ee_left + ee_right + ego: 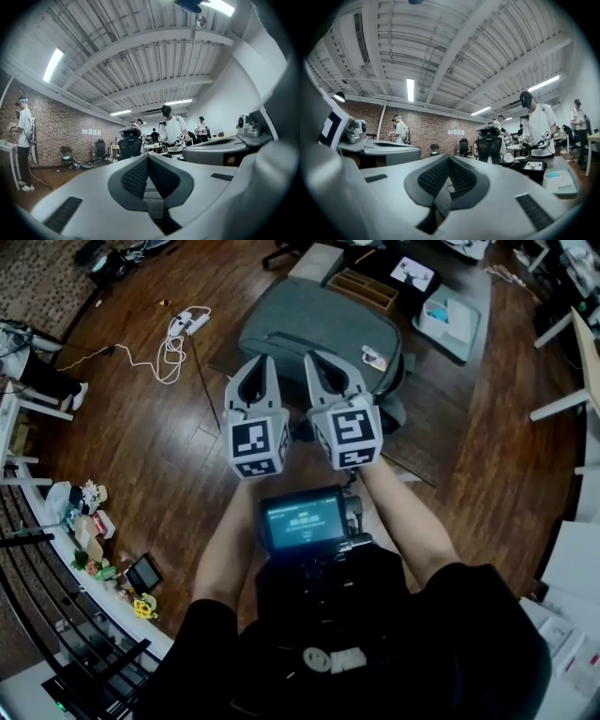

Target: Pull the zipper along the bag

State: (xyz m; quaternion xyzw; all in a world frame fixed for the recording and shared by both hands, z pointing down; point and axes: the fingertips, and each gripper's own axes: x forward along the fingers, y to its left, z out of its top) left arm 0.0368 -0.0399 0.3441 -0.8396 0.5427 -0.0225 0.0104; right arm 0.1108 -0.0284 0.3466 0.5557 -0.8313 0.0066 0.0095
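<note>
Left gripper [255,364], right gripper [320,359] closed — bag [319,310] partly hidden.

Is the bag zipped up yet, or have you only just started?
Done: nothing that shows; the zipper on the bag can't be made out. In hand: the left gripper and right gripper are both shut and empty, side by side near the bag, gripping nothing. Left: take the zipper pull and run it along.

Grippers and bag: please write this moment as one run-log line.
left gripper: shut, empty | right gripper: shut, empty | grey bag: ahead of grippers, not gripped | task: not started
</note>
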